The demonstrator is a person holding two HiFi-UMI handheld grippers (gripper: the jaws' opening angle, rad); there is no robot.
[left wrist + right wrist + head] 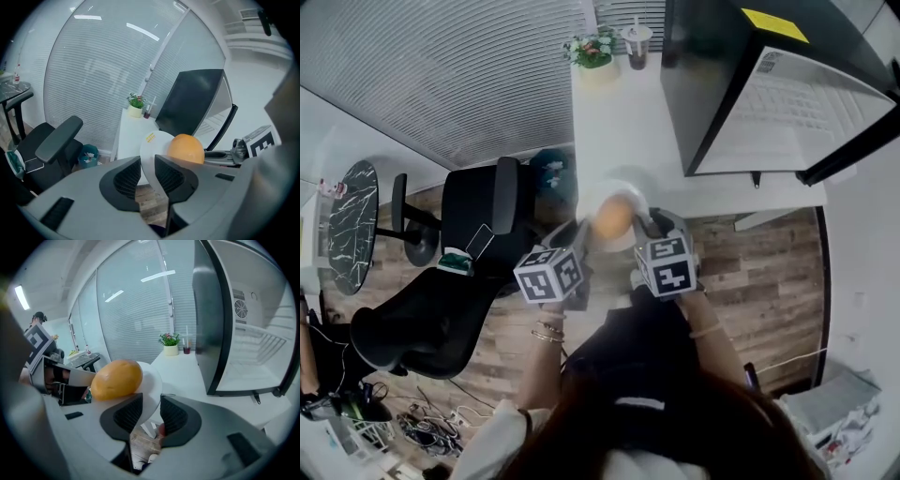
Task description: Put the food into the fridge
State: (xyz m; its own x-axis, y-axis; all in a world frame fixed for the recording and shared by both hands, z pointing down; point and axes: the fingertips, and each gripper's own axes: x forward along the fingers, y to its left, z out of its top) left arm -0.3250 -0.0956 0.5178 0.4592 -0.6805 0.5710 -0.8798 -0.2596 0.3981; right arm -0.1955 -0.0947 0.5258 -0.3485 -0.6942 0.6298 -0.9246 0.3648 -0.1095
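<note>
Orange-yellow fruit (612,217), round and loose, sits on a white plate (633,194). The plate is up in the air between both grippers, just off the near end of the white counter (619,122). Left gripper (579,236): jaws part-closed, pinching the plate's left rim. Right gripper (645,225): same on the right rim. Neither grips anything else.

Fridge (722,75): small, black, on the counter to the far right of the plate. Its front is open, white inside, wire shelves showing.

Step, as I judge it: carry the plate into the open fridge.
- Keep the plate level, since nothing stops the fruit rolling off.
- Move both grippers together at the same pace and spacing, or the thin rim may twist or slip out.
- Swing right, clear the open door (853,141) and slide the plate onto a shelf.
- Let go only once the plate rests.

Writing:
- Yellow sticker (150,137) on the plate: print too small to read.
- Yellow label (773,23) on the fridge top: unreadable.
- Marker cubes (548,275): black-and-white squares, no text.
- Plant (591,49) and cup (636,42) at the far end of the counter: no legible brand.
</note>
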